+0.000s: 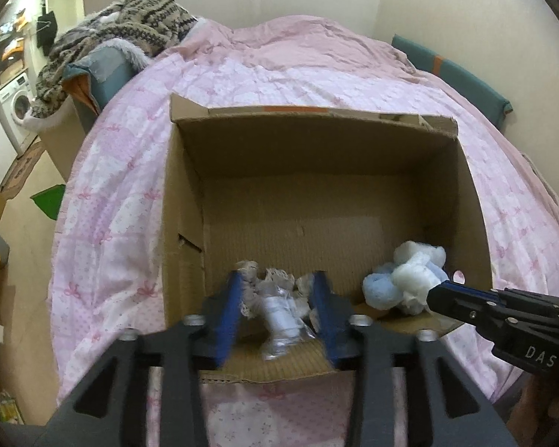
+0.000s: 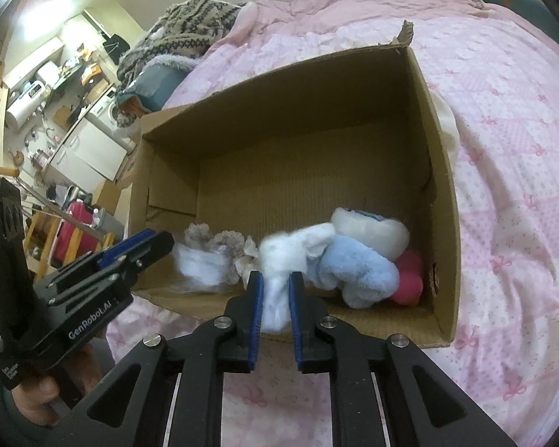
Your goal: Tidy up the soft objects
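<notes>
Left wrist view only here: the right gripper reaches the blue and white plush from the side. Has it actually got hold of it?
Observer: Yes, the right gripper has its fingers closed on the white fluff of the blue and white plush.
Operator: Anything hidden behind that plush?
Observer: A pink plush sits in the near right corner of the cardboard box, tucked against it.
Operator: Anything outside the box?
Observer: A cream cloth lies against its right wall.
</notes>
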Motion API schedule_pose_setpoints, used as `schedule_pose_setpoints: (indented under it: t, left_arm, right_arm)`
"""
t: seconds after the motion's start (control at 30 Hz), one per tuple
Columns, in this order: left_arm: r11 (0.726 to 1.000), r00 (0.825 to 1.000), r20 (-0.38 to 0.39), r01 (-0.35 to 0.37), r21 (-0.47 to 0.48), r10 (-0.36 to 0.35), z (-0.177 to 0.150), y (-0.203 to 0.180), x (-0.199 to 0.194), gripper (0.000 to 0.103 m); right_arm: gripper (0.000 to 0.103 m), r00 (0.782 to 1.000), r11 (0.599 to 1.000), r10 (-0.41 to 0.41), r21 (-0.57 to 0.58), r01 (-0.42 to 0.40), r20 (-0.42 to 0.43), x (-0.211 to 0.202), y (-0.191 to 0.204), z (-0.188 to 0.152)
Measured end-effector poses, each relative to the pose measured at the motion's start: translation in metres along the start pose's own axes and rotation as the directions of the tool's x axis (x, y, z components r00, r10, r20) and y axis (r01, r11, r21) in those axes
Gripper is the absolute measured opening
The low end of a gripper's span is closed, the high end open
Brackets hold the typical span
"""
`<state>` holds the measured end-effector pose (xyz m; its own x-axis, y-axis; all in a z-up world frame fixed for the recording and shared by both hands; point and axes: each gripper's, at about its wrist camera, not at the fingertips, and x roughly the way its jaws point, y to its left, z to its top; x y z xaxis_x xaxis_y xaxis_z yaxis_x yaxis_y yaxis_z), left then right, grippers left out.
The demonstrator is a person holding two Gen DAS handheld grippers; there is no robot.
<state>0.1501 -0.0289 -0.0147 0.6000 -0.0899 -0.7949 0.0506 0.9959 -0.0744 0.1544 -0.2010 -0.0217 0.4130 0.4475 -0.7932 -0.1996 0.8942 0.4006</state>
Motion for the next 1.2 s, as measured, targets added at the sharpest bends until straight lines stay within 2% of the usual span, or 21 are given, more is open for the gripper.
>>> schedule_pose_setpoints:
  t: [0.07, 0.13, 0.17, 0.2, 0.23, 0.67, 0.77, 0.97, 1.03, 1.2]
  left_arm:
    - [1.0, 1.0, 0.026, -0.005, -0.008, 0.006, 0.001, 0.0, -0.006, 0.061]
    - [1.0, 0.999, 0.038, 0.005, -0.011, -0.004, 0.003, 0.0, -0.01, 0.063]
    - [1.0, 0.999, 0.04, 0.002, -0.011, -0.002, 0.003, 0.0, -0.011, 0.063]
    - [1.0, 0.999, 0.044, -0.002, -0.011, 0.003, 0.004, 0.001, -0.012, 0.063]
    - [1.0, 0.999, 0.051, -0.008, -0.01, 0.009, 0.004, 0.001, -0.014, 0.063]
    - [0.996, 0.992, 0.099, -0.071, -0.055, 0.076, 0.011, 0.013, -0.039, 0.063]
    - [0.995, 0.992, 0.107, -0.066, -0.07, 0.073, 0.011, 0.019, -0.05, 0.064]
    - [0.995, 0.989, 0.131, -0.065, -0.082, 0.075, 0.011, 0.027, -0.079, 0.064]
    - [0.995, 0.988, 0.134, -0.067, -0.079, 0.077, 0.007, 0.028, -0.088, 0.066]
    - [0.996, 0.988, 0.136, -0.06, -0.073, 0.07, -0.005, 0.03, -0.104, 0.07]
  right_arm:
    - [0.019, 1.0, 1.0, 0.004, -0.002, -0.004, 0.013, -0.003, 0.001, 0.001]
    - [0.031, 1.0, 1.0, 0.011, -0.001, -0.011, 0.028, -0.007, 0.002, 0.0]
    - [0.046, 0.999, 1.0, 0.016, -0.001, -0.016, 0.04, -0.009, 0.003, 0.0]
    - [0.07, 0.998, 1.0, 0.018, -0.002, -0.018, 0.054, -0.012, 0.004, 0.001]
    - [0.077, 0.997, 1.0, 0.019, -0.004, -0.019, 0.075, -0.015, 0.005, 0.001]
    - [0.079, 0.983, 1.0, -0.022, 0.013, 0.02, 0.183, -0.042, 0.005, 0.009]
    - [0.093, 0.976, 0.999, -0.04, 0.01, 0.038, 0.216, -0.053, 0.009, 0.007]
    - [0.095, 0.957, 0.995, -0.079, -0.037, 0.093, 0.279, -0.078, 0.022, 0.0]
    - [0.098, 0.954, 0.993, -0.09, -0.043, 0.107, 0.286, -0.083, 0.025, -0.002]
    - [0.099, 0.949, 0.989, -0.11, -0.061, 0.134, 0.295, -0.095, 0.033, -0.013]
